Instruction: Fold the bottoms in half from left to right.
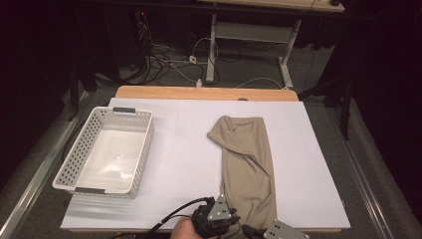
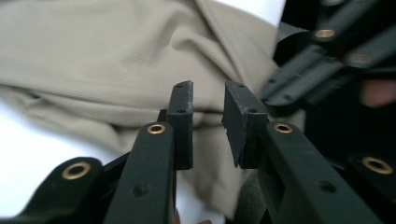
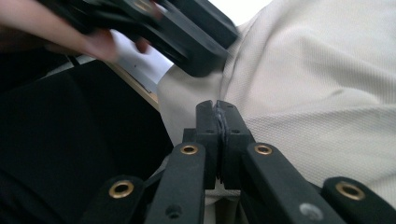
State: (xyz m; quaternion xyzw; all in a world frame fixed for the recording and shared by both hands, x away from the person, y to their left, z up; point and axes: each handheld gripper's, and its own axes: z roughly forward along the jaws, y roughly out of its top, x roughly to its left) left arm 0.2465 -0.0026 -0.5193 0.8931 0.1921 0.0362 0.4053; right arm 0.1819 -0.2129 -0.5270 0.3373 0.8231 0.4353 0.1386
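High view: the beige cloth (image 1: 246,164) lies folded long, right of the white basket (image 1: 107,149), its near end at both grippers.

Left gripper view: the left gripper (image 2: 208,100) stands slightly open, empty.

Right gripper view: the right gripper (image 3: 218,109) is closed, perhaps pinching a thin edge. The cloth looks soft and light; take the near corners.

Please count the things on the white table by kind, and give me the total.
Beige cloth: 1
White perforated basket: 1
Hand-held grippers at the near edge: 2, left gripper and right gripper
Total: 4
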